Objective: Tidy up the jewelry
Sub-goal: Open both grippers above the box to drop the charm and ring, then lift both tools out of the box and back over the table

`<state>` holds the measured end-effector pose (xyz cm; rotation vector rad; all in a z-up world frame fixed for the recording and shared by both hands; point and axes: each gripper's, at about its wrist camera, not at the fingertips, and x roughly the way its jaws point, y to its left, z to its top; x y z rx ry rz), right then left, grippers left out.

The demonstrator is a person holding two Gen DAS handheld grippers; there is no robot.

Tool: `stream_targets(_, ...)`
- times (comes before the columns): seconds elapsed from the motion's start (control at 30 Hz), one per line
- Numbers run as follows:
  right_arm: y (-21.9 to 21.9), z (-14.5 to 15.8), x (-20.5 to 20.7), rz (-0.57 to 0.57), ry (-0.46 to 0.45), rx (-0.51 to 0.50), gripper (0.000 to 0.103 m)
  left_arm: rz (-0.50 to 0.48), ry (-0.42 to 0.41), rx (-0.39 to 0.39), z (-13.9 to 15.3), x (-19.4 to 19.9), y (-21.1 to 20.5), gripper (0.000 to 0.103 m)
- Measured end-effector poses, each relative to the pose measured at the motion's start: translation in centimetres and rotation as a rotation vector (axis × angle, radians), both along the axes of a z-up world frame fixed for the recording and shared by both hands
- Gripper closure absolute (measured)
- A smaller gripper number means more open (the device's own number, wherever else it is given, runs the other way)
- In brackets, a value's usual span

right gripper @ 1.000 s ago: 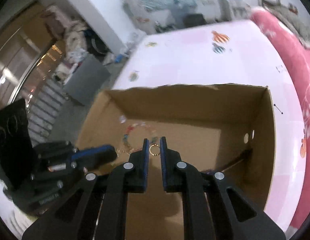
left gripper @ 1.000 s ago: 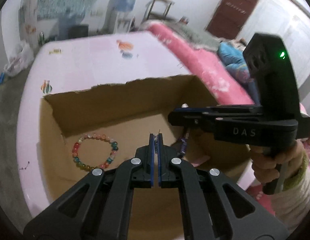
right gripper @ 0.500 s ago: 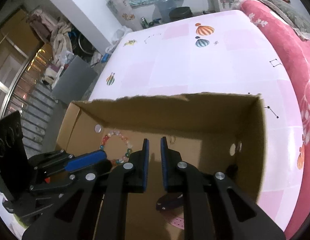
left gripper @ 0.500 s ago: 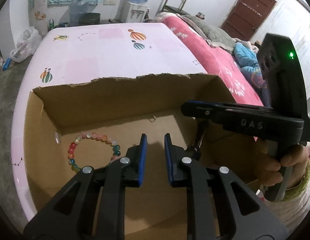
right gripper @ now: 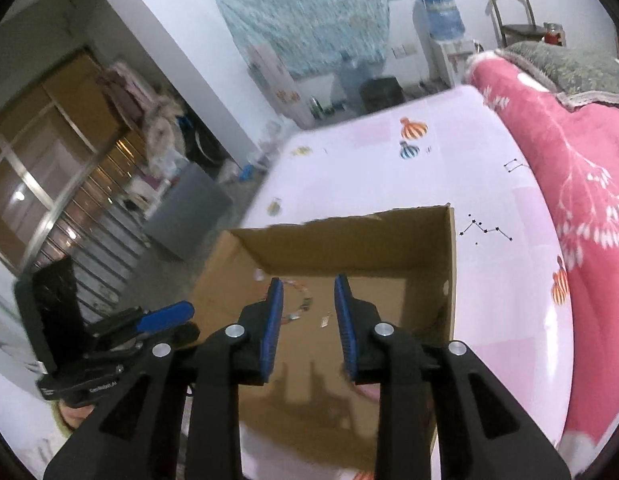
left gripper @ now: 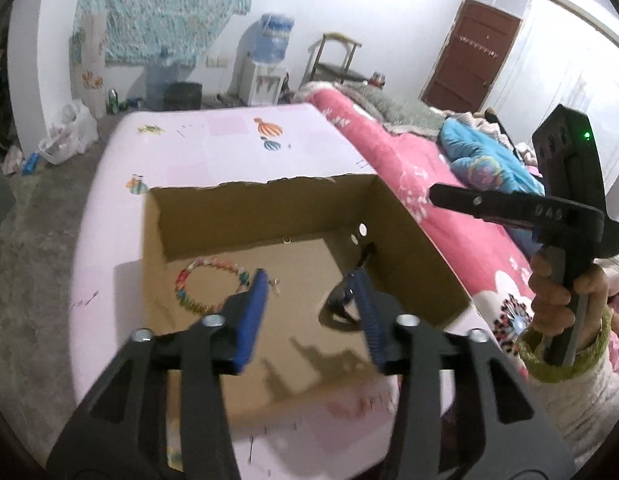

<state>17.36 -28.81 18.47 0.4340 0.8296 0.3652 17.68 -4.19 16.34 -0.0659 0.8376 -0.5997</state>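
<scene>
Here, the left gripper [left gripper: 311, 304] and right gripper [right gripper: 308, 312] hang above an open cardboard box [left gripper: 269, 216], jaws just parted and holding nothing; inside the box lie a beaded bracelet [left gripper: 201, 286], near its left wall, and a small ring [left gripper: 285, 239] against its far wall

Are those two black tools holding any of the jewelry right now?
No. The left tool and the right tool have just been opening, with nothing between their jaws. The beaded bracelet lies in the cardboard box.
</scene>
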Motion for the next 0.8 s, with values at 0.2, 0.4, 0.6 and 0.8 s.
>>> stream_targets(0.2, 0.7, 1.7, -8.1, -0.026, -0.131, 0.054, 0.049, 0.033, -0.067, -0.031, 0.7, -7.9, 3.5, 0.027)
stream_targets(0.4, 1.7, -0.5, -14.1, -0.049, -0.145, 0.059, 0.04, 0.107, 0.002, 0.01, -2.0, -12.6, 4.6, 0.026)
stream_targets(0.6, 2.6, -3.6, -17.6, -0.105, -0.107, -0.1, 0.037, 0.152, 0.019, 0.05, -4.5, -14.6, 3.7, 0.024)
stream_targets(0.8, 2.4, -5.3, -19.1, -0.145, -0.082, -0.232, 0.023, 0.161, 0.037, 0.119, -6.7, -14.3, 2.0, 0.023)
